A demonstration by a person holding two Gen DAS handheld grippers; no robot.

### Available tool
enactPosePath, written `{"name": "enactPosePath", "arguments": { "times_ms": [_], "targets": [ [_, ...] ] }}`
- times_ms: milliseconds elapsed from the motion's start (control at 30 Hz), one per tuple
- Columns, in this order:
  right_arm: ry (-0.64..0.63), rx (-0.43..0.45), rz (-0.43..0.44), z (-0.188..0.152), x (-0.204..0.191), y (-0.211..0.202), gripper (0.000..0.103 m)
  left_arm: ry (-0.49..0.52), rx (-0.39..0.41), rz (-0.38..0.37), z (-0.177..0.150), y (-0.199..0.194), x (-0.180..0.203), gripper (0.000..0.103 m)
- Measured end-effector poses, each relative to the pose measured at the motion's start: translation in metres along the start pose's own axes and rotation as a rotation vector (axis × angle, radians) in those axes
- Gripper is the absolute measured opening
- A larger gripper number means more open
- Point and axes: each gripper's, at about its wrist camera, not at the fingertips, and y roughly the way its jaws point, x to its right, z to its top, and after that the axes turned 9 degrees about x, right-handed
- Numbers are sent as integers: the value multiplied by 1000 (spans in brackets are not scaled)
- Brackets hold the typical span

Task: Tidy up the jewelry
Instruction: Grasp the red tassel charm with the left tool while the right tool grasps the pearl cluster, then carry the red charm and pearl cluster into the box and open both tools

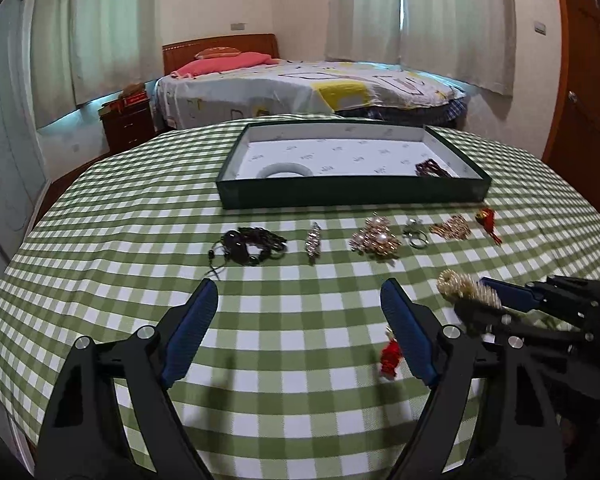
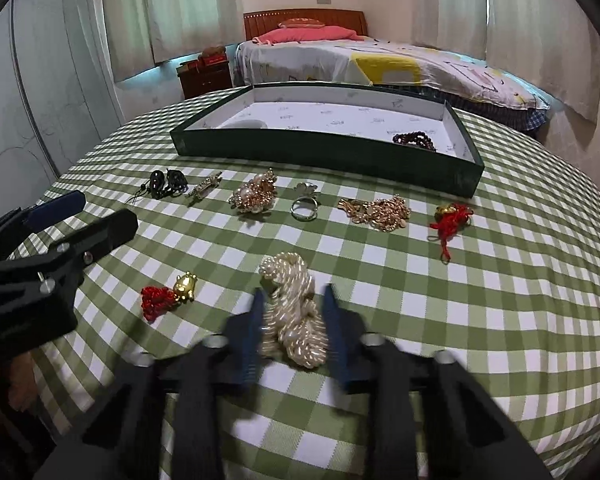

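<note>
So there's a table with a green-and-white checked cloth (image 2: 380,280), and a shallow dark green tray (image 2: 320,148) with a white lining sits at the far side. Inside it a pale bangle (image 1: 286,169) lies at the left and a dark red bead bracelet (image 2: 414,138) at the right.

In front of the tray there's a row of pieces: a black bead string (image 2: 168,182) far left, then a small sparkly clip (image 2: 204,188), a pearl-and-gold cluster (image 2: 256,196), a couple of silver rings (image 2: 305,204), a gold chain pile (image 2: 376,210) and a red-cord charm (image 2: 452,218) on the right.

Nearer in, the right gripper (image 2: 292,312) has its blue fingers snug on both sides of a bundled pearl necklace (image 2: 292,308); it's blurry, but it looks like they're pinching it. The left gripper (image 1: 300,312) hangs wide open over bare cloth, nothing between its fingers. Just beside its right finger lies a second red-cord charm with a gold figure (image 2: 172,294).
</note>
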Motion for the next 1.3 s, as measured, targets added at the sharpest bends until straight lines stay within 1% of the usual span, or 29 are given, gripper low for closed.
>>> {"name": "enactPosePath", "arguments": {
  "times_ms": [33,133,233,300,367,533,600,733,800,833,900,967,1000,1167,1300],
  "targets": [
    [7,1,4,-1,2,-1,21,7,-4,-2,-1,0,2,75],
    [29,11,-4,-3,8,-6,20,27,-16,-11,-4,1,9,75],
    [48,29,-12,-3,14,-11,20,49,-25,-24,-7,0,17,68],
    [59,44,-23,-3,20,-16,20,61,-33,-31,-9,0,22,67],
    [72,53,-28,-4,24,-19,20,68,-51,-48,-13,1,27,63],
    [105,69,-29,-5,34,-23,20,92,-78,-65,-19,1,36,57],
    [114,74,-26,-5,36,-24,20,98,-90,-73,-21,3,38,53],
    [119,79,-20,-5,38,-26,20,94,-127,-95,-25,9,39,36],
    [124,82,-19,-5,39,-26,20,82,-128,-126,-26,8,39,29],
    [126,82,-19,-5,39,-26,20,75,-130,-144,-26,9,39,24],
    [129,80,-18,-5,39,-26,20,76,-130,-156,-27,8,40,22],
    [131,80,-18,-5,40,-26,20,77,-129,-167,-27,8,40,15],
    [131,81,-19,-5,39,-26,20,75,-128,-177,-27,8,41,14],
    [131,81,-19,-6,39,-26,20,72,-126,-179,-27,8,40,11],
    [129,85,-20,-6,39,-26,20,66,-109,-167,-24,5,38,11]
  ]
}}
